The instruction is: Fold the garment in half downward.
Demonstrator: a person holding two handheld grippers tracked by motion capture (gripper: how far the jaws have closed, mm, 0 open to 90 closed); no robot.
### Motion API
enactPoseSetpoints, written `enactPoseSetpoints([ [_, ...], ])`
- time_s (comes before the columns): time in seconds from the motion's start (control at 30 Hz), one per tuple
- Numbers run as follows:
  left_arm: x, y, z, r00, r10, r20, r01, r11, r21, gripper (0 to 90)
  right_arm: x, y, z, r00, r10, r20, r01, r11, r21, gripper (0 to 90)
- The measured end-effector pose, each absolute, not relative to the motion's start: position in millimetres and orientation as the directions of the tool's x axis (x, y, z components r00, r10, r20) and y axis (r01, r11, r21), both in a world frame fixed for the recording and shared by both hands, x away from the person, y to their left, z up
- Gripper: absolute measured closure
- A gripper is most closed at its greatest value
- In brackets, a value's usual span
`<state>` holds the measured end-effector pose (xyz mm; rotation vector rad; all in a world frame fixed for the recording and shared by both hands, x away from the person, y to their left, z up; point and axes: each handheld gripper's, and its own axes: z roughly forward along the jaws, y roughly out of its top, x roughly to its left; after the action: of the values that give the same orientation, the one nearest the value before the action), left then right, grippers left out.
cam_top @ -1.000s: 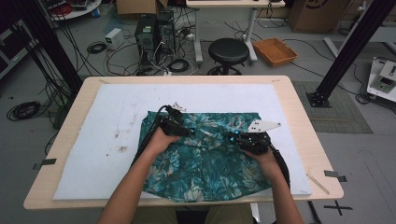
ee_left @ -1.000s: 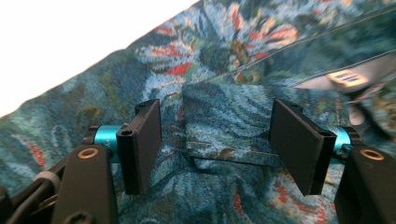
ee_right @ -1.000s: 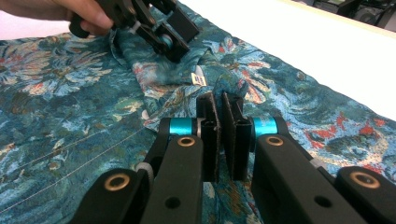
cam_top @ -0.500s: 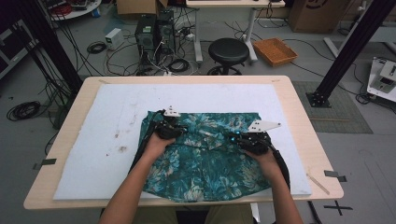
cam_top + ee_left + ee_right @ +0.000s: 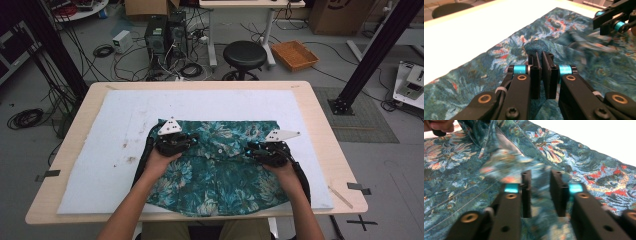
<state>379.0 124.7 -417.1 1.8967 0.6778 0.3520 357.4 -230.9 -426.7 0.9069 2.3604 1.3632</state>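
High view: left gripper [image 5: 176, 141] clamped on floral shirt [image 5: 220, 170] fold at 9 o'clock; right gripper [image 5: 266, 151] at 3 o'clock, jaws just opening, cloth loose between.

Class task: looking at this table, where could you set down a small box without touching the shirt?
Free: the white mat left of the shirt, and the strip behind it. Narrower room lies right of it. The middle is crowded.
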Motion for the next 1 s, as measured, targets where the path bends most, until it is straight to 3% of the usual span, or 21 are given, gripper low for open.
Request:
enactPoseSetpoints([
  [0.13,374.1,124.0,-413.2,0.809,0.587,-0.039,0.270,-0.311,0.911,85.3,349.6,-220.6,-421.4,-0.787,0.612,0.076,0.367,0.365,0.855,69.3],
  [0.33,367.7,123.5,-408.6,0.827,0.562,-0.027,0.243,-0.313,0.918,85.3,342.7,-179.4,-429.4,-0.830,0.555,0.054,0.353,0.448,0.821,78.9],
  [0.57,353.4,122.3,-401.3,0.861,0.508,-0.003,0.194,-0.322,0.927,85.3,345.8,-155.5,-446.1,-0.763,0.646,0.019,0.417,0.468,0.779,80.7],
  [0.77,339.4,121.3,-404.5,0.880,0.474,0.024,0.165,-0.354,0.920,85.3,343.8,-149.1,-448.7,-0.745,0.666,0.020,0.443,0.472,0.762,80.0],
  [0.8,336.7,122.6,-405.4,0.881,0.471,0.033,0.160,-0.362,0.918,85.3,342.9,-149.8,-447.9,-0.751,0.660,0.022,0.440,0.474,0.763,78.3],
  [1.0,328.8,128.7,-411.4,0.883,0.468,0.047,0.159,-0.391,0.906,85.3,342.4,-161.9,-439.7,-0.762,0.647,0.023,0.409,0.453,0.792,47.9],
])
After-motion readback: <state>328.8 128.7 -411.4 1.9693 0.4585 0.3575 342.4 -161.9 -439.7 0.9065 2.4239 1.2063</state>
